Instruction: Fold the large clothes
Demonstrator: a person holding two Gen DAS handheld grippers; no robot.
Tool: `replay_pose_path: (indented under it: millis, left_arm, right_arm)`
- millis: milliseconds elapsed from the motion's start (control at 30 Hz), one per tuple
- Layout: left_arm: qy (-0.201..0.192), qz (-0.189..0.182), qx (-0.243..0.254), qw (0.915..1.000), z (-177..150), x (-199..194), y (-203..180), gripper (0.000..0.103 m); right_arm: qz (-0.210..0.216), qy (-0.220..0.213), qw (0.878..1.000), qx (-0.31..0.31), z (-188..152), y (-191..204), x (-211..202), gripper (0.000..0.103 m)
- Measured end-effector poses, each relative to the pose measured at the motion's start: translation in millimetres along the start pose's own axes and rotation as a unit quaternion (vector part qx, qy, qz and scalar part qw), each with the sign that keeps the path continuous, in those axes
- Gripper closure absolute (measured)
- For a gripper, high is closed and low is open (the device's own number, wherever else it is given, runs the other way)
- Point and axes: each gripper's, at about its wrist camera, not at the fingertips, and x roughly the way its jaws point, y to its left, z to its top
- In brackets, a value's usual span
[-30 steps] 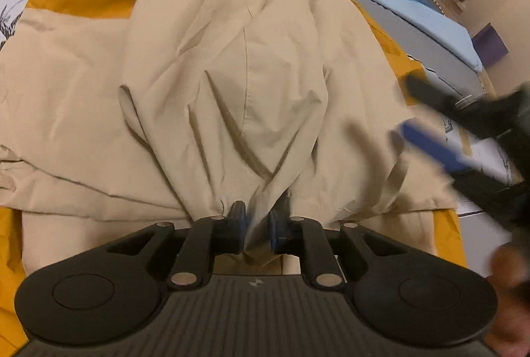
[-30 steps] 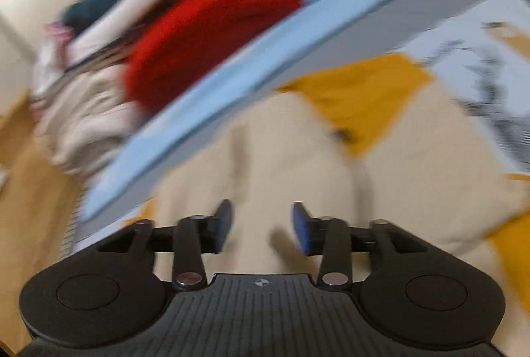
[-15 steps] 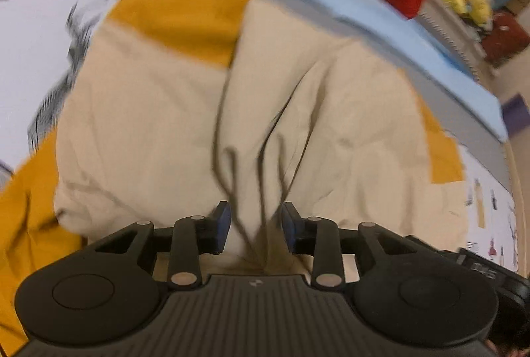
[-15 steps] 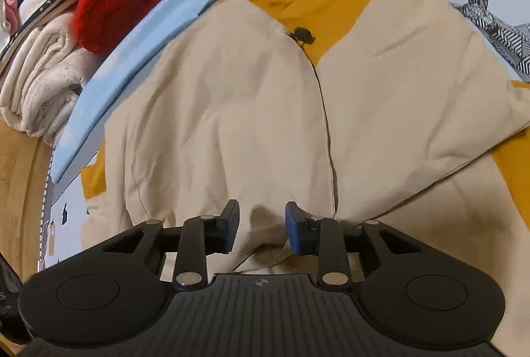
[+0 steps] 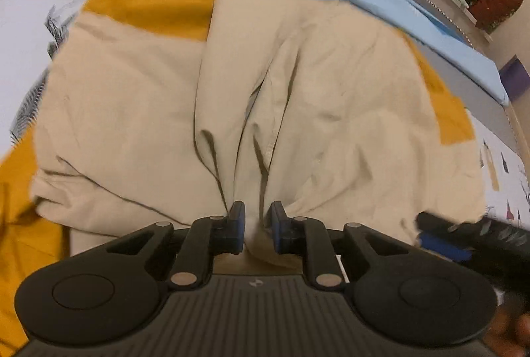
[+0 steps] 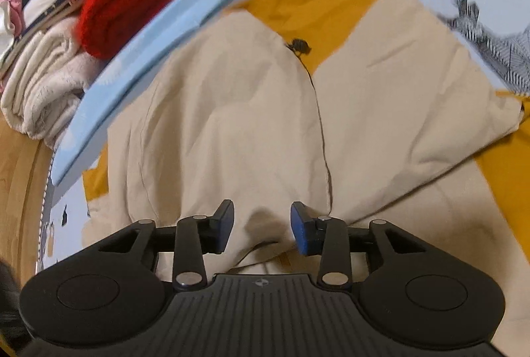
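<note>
Both my grippers have dropped onto the beige cotton garment [image 5: 331, 98]. My left gripper [image 5: 256, 226], jaws just closing, is clenched on a pinched ridge at its near edge. My right gripper [image 6: 261, 226], jaws just widening, stands released over a bump of cloth. I judge one flap folded; more folds remain. Near hems are hidden, and the yellow sheet [image 5: 155, 4] beneath is mostly covered.
</note>
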Motion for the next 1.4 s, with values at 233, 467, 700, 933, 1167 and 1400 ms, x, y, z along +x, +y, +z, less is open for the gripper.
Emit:
replay_pose_path:
  millis: [233, 467, 700, 933, 1167, 1400]
  left_arm:
    - [0.022, 0.024, 0.03, 0.999, -6, 10, 3, 0.054]
    - [-0.104, 0.013, 0.066, 0.9924, -1, -69, -12, 0.054]
    - [-0.233, -0.001, 0.117, 0.9655, -32, -196, 4, 0.053]
    - [-0.29, -0.002, 0.091, 0.9526, -115, -333, 44, 0.053]
    - [-0.325, -0.004, 0.095, 0.9408, -224, -403, 82, 0.063]
    - [-0.264, -0.021, -0.012, 0.9641, -282, -395, 117, 0.085]
  right_arm:
    - [-0.019, -0.006, 1.0, -0.015, 0, 5, -5, 0.064]
    - [-0.024, -0.1, 0.989, -0.102, 0, 27, -60, 0.063]
    - [-0.013, -0.312, 0.906, -0.285, -28, 55, -185, 0.063]
    - [-0.013, -0.434, 0.854, -0.286, -86, 35, -331, 0.063]
    - [-0.014, -0.469, 0.841, -0.27, -174, -19, -447, 0.063]
    - [-0.028, -0.474, 0.851, -0.226, -245, -91, -463, 0.07]
